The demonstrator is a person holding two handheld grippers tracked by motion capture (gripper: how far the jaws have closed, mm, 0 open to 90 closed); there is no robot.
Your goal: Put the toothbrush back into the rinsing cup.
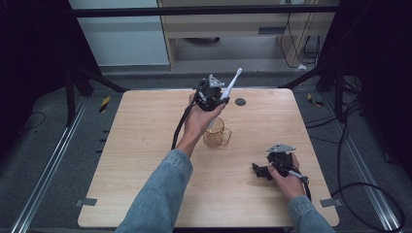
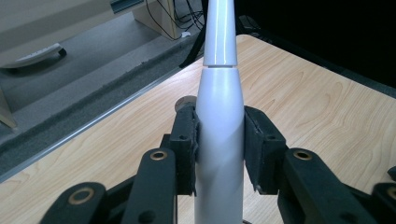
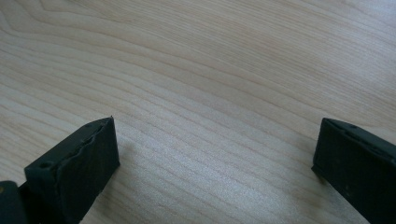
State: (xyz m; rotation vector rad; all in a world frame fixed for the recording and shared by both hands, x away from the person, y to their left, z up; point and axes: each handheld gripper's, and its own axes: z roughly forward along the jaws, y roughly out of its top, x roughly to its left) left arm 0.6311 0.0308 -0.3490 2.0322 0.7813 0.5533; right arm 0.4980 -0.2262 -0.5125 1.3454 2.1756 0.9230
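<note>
- Left tongs (image 2: 219,140) clamp white electric toothbrush (image 2: 219,93) by its handle, above amber glass mug (image 1: 216,133) at mid-counter (image 1: 145,160);
- right tongs (image 3: 215,154) gape wide, holding nothing, low over bare wood

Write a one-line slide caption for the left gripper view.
Left gripper clamped on a white electric toothbrush held upright above the wooden table.

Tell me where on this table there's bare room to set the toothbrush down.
The table's left half is bare wood, from the left edge to the sleeve. The far-right corner, beyond the dark round spot, is bare too. It is crowded mid-table, where the left gripper holds the toothbrush above the glass cup, and near-right, around the open right gripper.
</note>
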